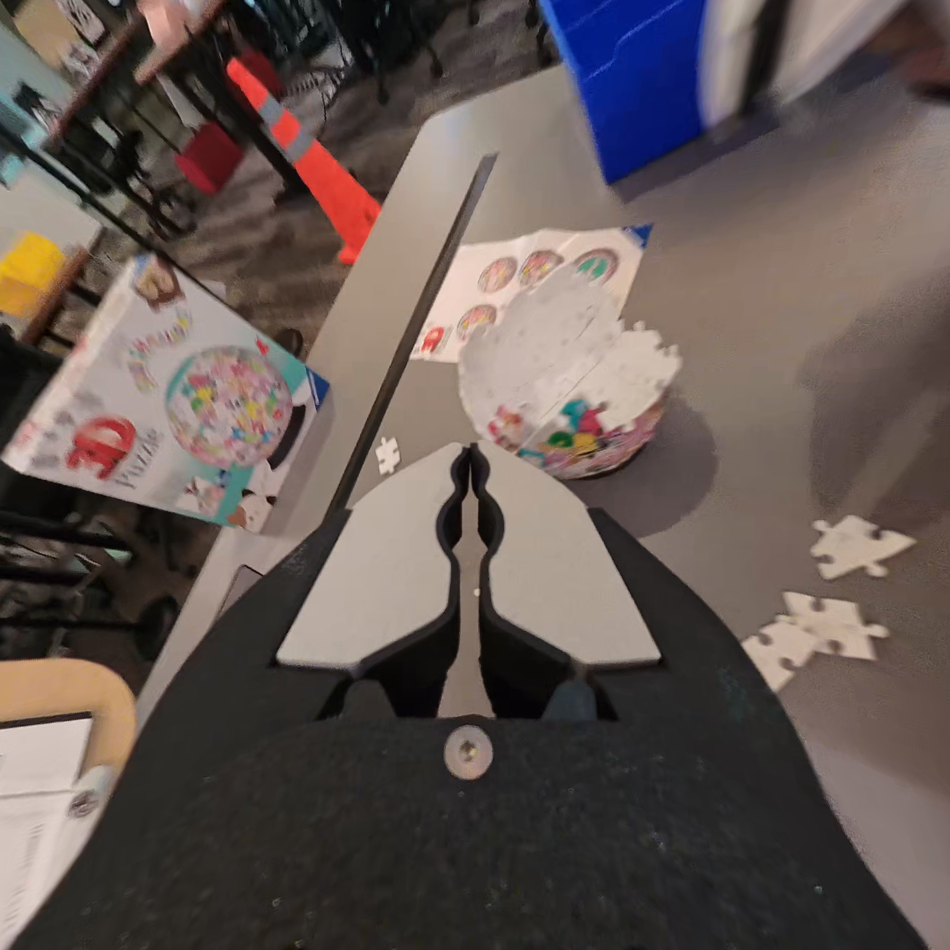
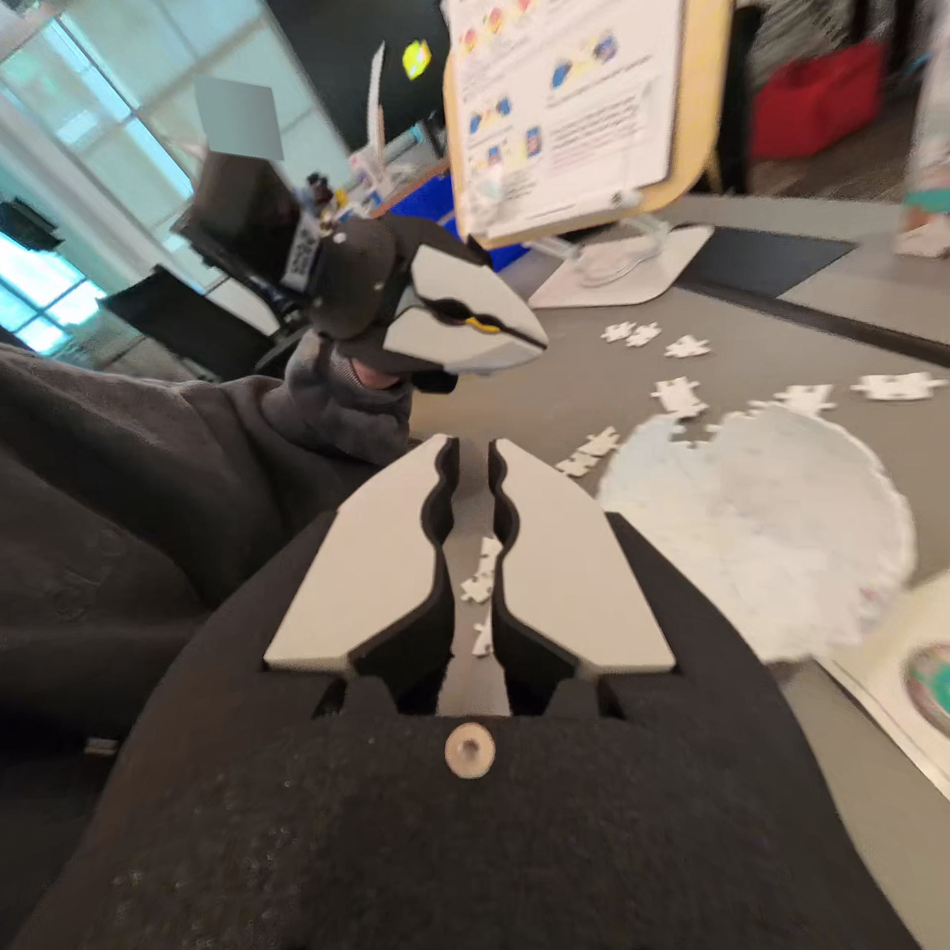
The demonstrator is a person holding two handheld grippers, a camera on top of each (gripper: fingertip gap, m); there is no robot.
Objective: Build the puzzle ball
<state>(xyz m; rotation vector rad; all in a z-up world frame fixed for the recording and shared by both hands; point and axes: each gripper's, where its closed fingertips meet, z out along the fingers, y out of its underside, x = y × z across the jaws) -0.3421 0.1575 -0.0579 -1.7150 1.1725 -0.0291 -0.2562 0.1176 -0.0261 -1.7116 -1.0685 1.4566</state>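
In the left wrist view the half-built puzzle ball sits on the grey table like a bowl, white inside and colourful outside. My left gripper is shut just in front of it, and nothing shows between the fingertips. It also shows in the right wrist view, raised above the table, with a small yellow bit in its slit that I cannot identify. My right gripper is slightly open and empty above the table. A white domed puzzle section lies to its right. Loose white pieces lie below the fingers.
Loose pieces lie on the table. The puzzle box stands left, an instruction sheet behind the ball, a blue bin farther back. A clipboard stand stands behind; a person's dark sleeve fills the left.
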